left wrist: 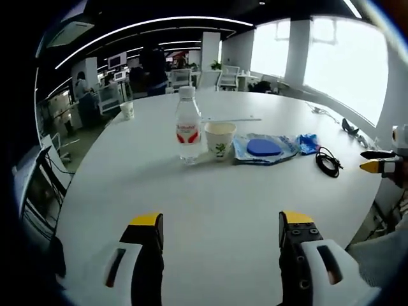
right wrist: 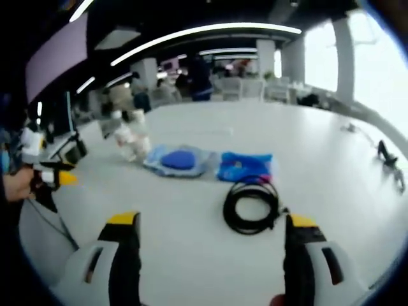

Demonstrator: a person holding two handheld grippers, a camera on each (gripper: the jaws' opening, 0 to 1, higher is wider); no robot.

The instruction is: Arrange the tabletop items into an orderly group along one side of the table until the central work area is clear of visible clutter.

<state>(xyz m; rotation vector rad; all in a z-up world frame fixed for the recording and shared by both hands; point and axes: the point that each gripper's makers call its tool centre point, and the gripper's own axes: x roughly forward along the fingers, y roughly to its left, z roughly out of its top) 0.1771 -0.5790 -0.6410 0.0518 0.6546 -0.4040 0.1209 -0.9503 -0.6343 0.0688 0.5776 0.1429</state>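
On white table [left wrist: 210, 210]: bottle [left wrist: 188, 125], cup [left wrist: 220, 139], pouches, coiled cable [right wrist: 251, 205] | both grippers wide apart, empty

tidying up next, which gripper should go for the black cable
Right, probably. The cable lies coiled just ahead of the open right gripper. From the left gripper, also open, it sits far off to the side, past the bottle and cup.

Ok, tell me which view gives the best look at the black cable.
The right gripper view: the black cable lies coiled on the table just ahead of the open jaws, large and whole. In the left gripper view the cable is small, far off to the right near the table's edge.
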